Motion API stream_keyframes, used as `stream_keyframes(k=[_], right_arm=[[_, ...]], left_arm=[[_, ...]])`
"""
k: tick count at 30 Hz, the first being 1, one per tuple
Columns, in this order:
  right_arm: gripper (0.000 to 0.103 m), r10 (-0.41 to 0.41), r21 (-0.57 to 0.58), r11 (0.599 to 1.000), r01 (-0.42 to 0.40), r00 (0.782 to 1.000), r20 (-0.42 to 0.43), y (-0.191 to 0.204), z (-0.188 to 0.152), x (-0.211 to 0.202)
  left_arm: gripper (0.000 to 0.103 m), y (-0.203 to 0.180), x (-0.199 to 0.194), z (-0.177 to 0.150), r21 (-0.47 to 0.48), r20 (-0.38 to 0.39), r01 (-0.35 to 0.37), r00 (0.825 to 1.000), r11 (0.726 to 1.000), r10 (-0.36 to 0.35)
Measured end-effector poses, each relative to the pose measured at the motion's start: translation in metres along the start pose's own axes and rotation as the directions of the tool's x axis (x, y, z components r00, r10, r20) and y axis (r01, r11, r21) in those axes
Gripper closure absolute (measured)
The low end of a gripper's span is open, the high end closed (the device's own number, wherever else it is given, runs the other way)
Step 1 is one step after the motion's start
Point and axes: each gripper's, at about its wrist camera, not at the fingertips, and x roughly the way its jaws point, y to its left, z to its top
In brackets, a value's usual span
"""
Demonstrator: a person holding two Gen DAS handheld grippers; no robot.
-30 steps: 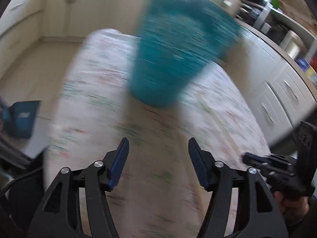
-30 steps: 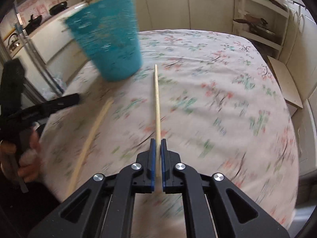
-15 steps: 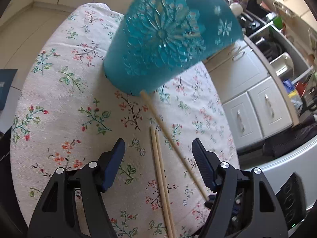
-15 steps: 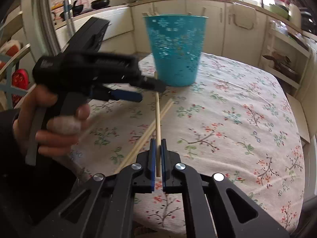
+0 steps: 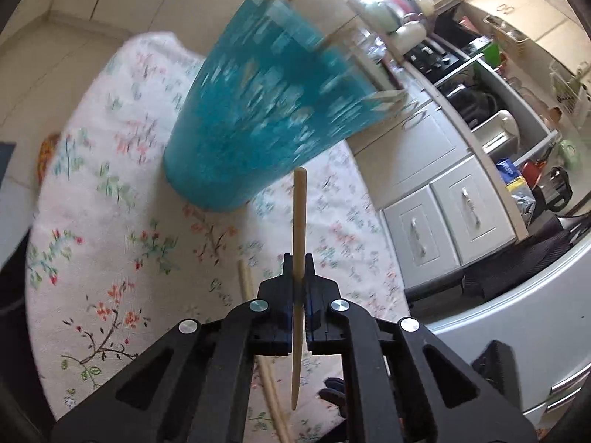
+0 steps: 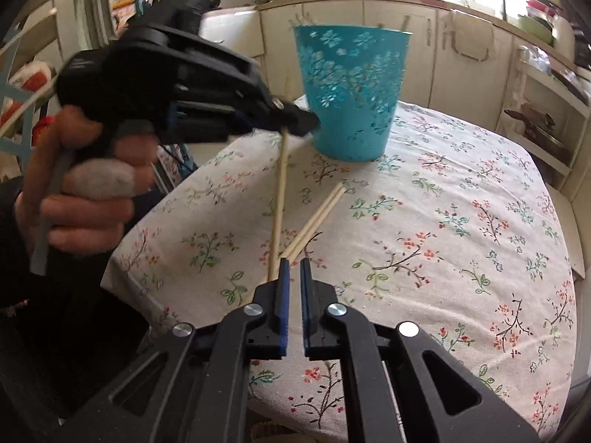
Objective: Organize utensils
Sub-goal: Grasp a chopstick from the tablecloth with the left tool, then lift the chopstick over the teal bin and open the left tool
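A teal perforated bucket stands upright on the floral tablecloth; it also shows, blurred, in the left wrist view. My left gripper is shut on one wooden chopstick and holds it above the table just before the bucket; the same gripper and chopstick show in the right wrist view. My right gripper has its jaws slightly apart and holds nothing. Two more chopsticks lie side by side on the cloth beyond it.
White kitchen cabinets and a cluttered counter run along the table's right side. Open shelves stand at the far right. The table's front edge lies near my right gripper.
My left gripper has closed on the chopstick that the right gripper held. My right gripper has opened a little and let it go. The chopstick has tilted up towards the bucket.
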Motion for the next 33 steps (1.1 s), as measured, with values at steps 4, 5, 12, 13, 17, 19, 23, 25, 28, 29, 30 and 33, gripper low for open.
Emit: stream_keyframes(k=[4,5,12,13,17,19,23,25,28,29,30,33], right_arm=[[0.069,0.002,0.069,0.998,-0.005,0.999,0.04,-0.014,0.003,-0.007],[0.066,-0.001,0.08,0.997,-0.002,0.999,0.04,-0.016,0.002,-0.007],[0.061,-0.037,0.139,0.99,0.037,0.999,-0.001,-0.029,0.0,0.004],[0.061,-0.038,0.143,0.989,0.038,0.999,-0.003,-0.03,-0.001,0.003],[0.059,-0.036,0.15,0.988,0.038,0.999,-0.013,-0.03,-0.003,0.006],[0.059,-0.029,0.153,0.988,0.031,0.999,-0.017,-0.03,-0.003,0.008],[0.058,-0.027,0.15,0.988,0.03,0.999,-0.025,-0.03,-0.004,0.011],[0.056,-0.029,0.154,0.988,0.033,0.999,-0.027,-0.031,-0.004,0.013],[0.056,-0.033,0.156,0.987,0.037,0.999,-0.026,-0.032,-0.004,0.014],[0.056,-0.034,0.158,0.987,0.038,0.999,-0.024,-0.032,-0.004,0.014],[0.056,-0.036,0.16,0.986,0.039,0.999,-0.024,-0.033,-0.004,0.015],[0.056,-0.043,0.171,0.984,0.048,0.999,-0.032,-0.034,-0.002,0.017]], left_arm=[[0.099,-0.034,-0.041,0.021,0.076,0.102,0.009,0.995,0.997,-0.017],[0.099,-0.04,-0.052,0.026,0.09,0.124,0.014,0.992,0.996,-0.025],[0.099,-0.116,-0.135,0.08,0.257,0.415,-0.076,0.909,0.963,-0.039],[0.099,-0.126,-0.141,0.086,0.274,0.468,-0.124,0.883,0.954,-0.019],[0.098,-0.147,-0.145,0.107,0.284,0.623,-0.277,0.781,0.918,0.043],[0.098,-0.148,-0.13,0.118,0.263,0.668,-0.368,0.737,0.892,0.107],[0.098,-0.137,-0.083,0.132,0.241,0.666,-0.474,0.715,0.847,0.211],[0.098,-0.128,-0.061,0.135,0.231,0.657,-0.518,0.707,0.824,0.261],[0.098,-0.112,-0.034,0.137,0.227,0.599,-0.548,0.73,0.805,0.329],[0.098,-0.106,-0.032,0.134,0.222,0.59,-0.548,0.734,0.806,0.336],[0.096,-0.107,-0.029,0.131,0.22,0.585,-0.546,0.737,0.808,0.339],[0.08,-0.101,-0.036,0.118,0.204,0.589,-0.548,0.731,0.812,0.345]])
